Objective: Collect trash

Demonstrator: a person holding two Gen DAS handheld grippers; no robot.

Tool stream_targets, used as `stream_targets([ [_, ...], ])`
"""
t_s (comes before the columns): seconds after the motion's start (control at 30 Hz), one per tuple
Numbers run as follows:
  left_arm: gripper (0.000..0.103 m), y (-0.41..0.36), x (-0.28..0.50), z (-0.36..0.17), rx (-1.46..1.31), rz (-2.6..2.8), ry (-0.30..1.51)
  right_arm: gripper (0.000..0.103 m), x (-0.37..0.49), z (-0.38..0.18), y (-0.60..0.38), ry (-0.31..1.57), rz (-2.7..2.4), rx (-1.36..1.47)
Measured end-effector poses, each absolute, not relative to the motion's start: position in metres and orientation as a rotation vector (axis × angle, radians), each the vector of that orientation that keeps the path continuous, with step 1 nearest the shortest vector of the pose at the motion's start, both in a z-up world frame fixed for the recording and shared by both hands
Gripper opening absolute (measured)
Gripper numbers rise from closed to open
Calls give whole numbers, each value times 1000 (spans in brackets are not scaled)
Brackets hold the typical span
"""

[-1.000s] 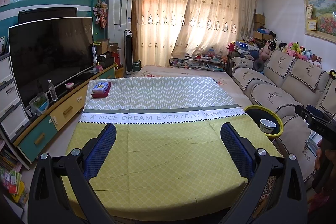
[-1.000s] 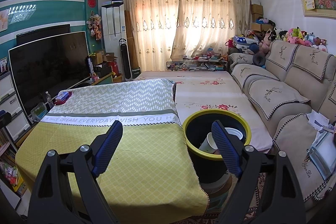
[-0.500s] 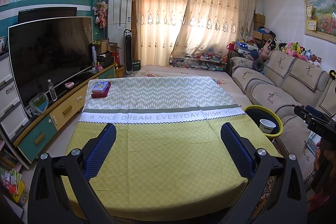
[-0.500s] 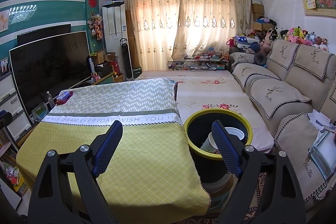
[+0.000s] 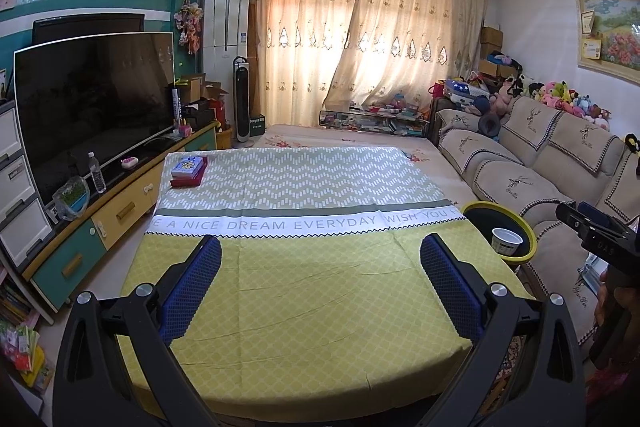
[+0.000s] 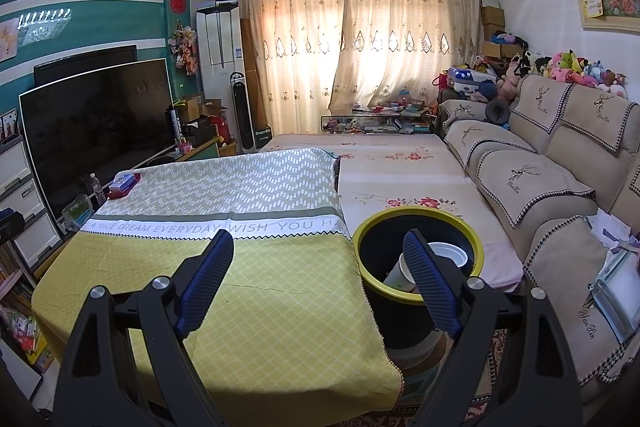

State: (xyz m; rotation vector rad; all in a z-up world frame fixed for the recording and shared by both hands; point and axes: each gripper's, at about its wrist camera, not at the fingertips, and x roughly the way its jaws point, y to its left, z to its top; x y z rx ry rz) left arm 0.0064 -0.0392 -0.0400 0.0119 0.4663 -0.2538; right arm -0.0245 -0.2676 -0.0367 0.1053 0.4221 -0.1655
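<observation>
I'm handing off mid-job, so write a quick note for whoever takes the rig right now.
Left tongs: open, empty, over the yellow tablecloth.
Right tongs: open, empty, near the table's right edge beside the bin.
Done: paper cups lie in the yellow-rimmed bin.
Left: no loose trash shows on the cloth; only a stack of boxes sits at the far left corner. Check elsewhere before finishing.

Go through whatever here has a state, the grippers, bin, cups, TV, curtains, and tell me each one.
Left gripper: open, empty.
Right gripper: open, empty.
Bin: uncovered, holding cups.
Paper cups: inside the bin, tilted.
TV: screen dark.
Curtains: drawn shut, daylight behind.
Water bottle: upright, capped.
</observation>
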Motion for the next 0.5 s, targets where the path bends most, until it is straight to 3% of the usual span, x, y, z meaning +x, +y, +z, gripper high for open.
stream_targets([
  [0.5, 98, -43, 16, -44, 8, -259, 494, 82, -21, -43, -258, 432, -161, 106],
])
